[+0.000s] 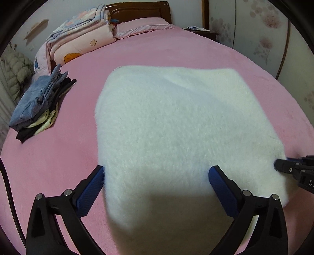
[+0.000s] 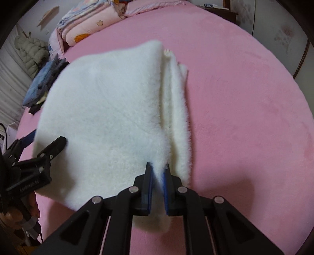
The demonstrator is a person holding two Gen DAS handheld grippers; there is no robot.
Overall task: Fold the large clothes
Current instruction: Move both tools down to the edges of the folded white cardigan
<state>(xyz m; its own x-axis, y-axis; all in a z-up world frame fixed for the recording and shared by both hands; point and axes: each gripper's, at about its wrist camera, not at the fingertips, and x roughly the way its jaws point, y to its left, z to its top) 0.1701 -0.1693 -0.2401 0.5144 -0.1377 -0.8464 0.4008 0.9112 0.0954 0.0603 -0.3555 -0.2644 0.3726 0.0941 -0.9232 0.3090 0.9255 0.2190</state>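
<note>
White fluffy garment (image 1: 176,133), folded to a thick rectangle, lying in the middle of the pink bed (image 1: 58,157), with extra layers showing along its right edge in the right wrist view. Left of the garment, near the bed's left edge: a stack of folded clothes (image 1: 39,104), blue denim on top, dark and pale yellow pieces under it. Behind that stack, toward the wooden headboard (image 1: 137,9): a folded pink quilt (image 1: 78,37) with cartoon prints, and right of the quilt a pink pillow (image 1: 141,25). Left gripper (image 1: 157,186) at the near left part of the garment, jaws spread wide, one blue pad just beside the garment's left edge and the other pad resting on the white pile; no fabric seen pinched between them, and the near corner of the garment looks raised and blurred toward the camera. Right gripper (image 2: 158,176) at the near right part of the garment, jaws narrow, closed upon a fold of the white fleece, with fabric visibly pressed between the two blue pads (image 2: 166,188). Right of the garment: only bare pink blanket, then a floral wall (image 1: 265,29) beyond the bed.
</note>
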